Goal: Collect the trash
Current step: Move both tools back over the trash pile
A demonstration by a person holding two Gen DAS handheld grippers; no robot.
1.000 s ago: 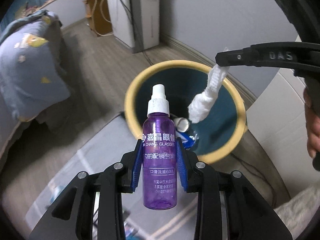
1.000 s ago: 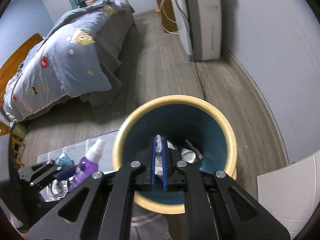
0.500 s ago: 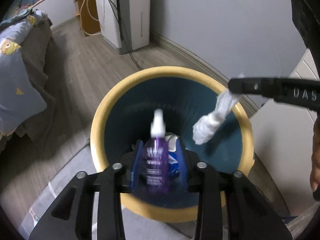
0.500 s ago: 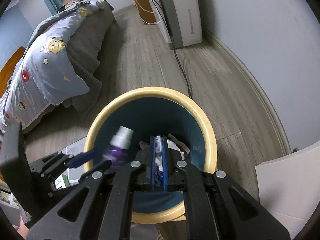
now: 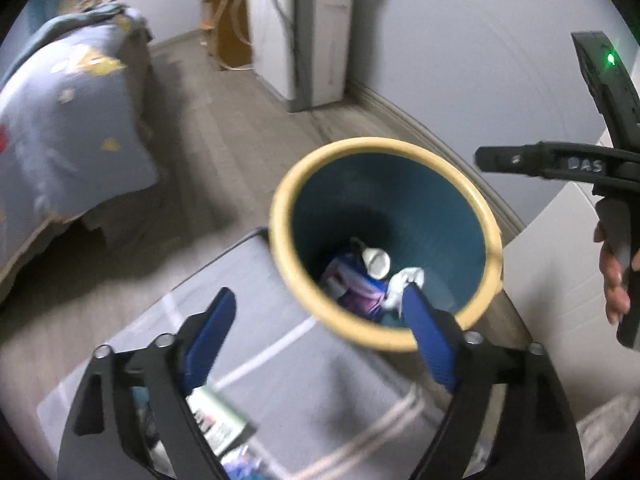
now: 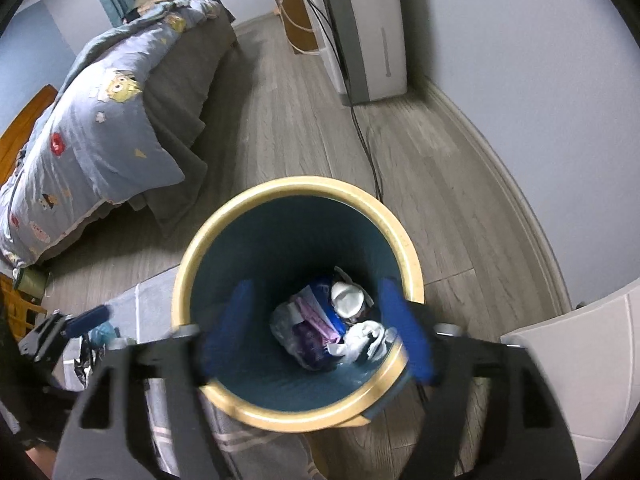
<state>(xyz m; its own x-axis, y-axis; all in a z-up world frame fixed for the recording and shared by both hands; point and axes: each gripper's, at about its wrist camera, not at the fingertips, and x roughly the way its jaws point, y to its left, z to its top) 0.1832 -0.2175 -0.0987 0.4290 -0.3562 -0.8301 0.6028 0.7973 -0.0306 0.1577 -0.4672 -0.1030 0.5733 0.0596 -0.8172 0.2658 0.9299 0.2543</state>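
Both grippers have just been opening and nothing sits between their jaws: the left gripper (image 5: 316, 328) stands wide beside the bin (image 6: 224, 240), the right gripper (image 6: 316, 328) spread over its mouth. The purple spray bottle (image 6: 308, 340) and the white tissue wad (image 6: 362, 338) lie at the bottom among other scraps – released, not held. The tissue is soft and almost weightless and would take a pinch anywhere; the bottle is light, stiff, smooth plastic, likely slippery, best gripped across its body. More litter (image 5: 216, 420) – it looks like packaging, too blurred to name – lies on the grey mat (image 5: 304, 372) beside the bin.
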